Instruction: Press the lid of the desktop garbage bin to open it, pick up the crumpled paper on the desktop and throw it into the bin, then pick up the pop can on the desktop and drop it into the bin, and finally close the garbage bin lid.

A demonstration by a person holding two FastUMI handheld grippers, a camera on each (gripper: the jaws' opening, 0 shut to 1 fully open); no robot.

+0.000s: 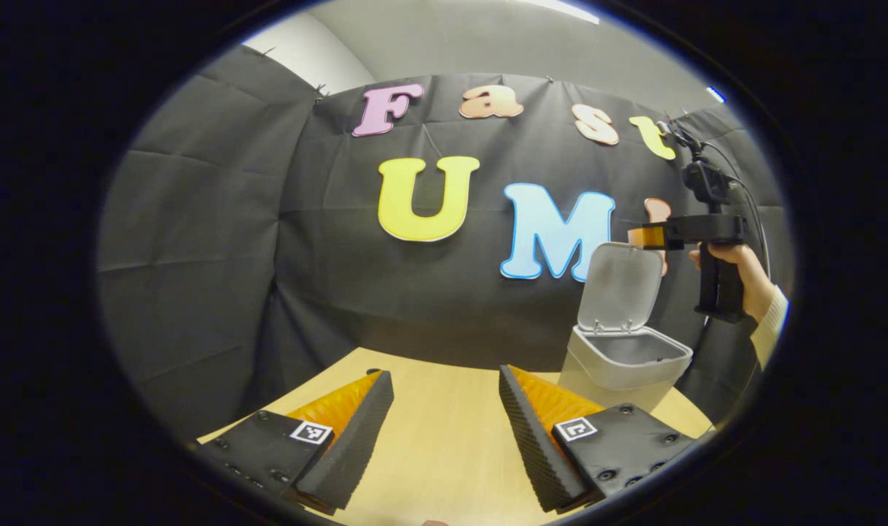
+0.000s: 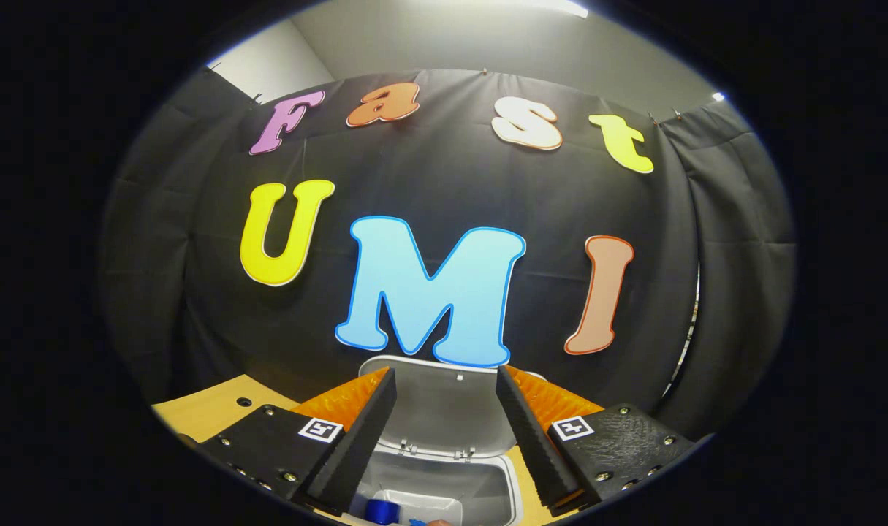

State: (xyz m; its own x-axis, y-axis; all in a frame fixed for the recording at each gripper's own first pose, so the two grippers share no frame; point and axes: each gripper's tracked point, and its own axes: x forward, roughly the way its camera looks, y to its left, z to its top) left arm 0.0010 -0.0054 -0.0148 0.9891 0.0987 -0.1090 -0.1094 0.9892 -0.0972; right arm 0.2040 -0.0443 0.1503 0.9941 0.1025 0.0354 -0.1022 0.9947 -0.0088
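Two views to go on, biggest things first. Booth wall (image 1: 217, 241) of black cloth takes up most of what I see behind everything. Below it the light wooden desktop (image 1: 444, 438) runs under my left gripper (image 1: 444, 431), which sits low over bare wood with its jaws wide and nothing between them. Off to the right of that view stands the garbage bin (image 1: 619, 361) near the desktop's far edge, pale grey body, its lid (image 1: 619, 288) hinged up and standing almost upright at the back — so the bin is open. Right gripper (image 1: 644, 237) shows in the left gripper view too, held by a hand (image 1: 740, 281) with a light sleeve at the wrist, raised above the bin with its tip at about the lid's top edge; from that angle I can't tell its jaw gap. In the right gripper view I'm looking down along its fingers: jaws wide apart, empty, hanging right over the bin's open mouth with the raised lid between and beyond the fingers. Inside the bin, at the bottom edge of that view, I can see the pop can (image 2: 381, 511) — blue, lying in the bin, partly cut off. Something white lies beside it in there; can't say whether it's the crumpled paper. Small dark hole (image 2: 243, 402) in the desktop off to the left.
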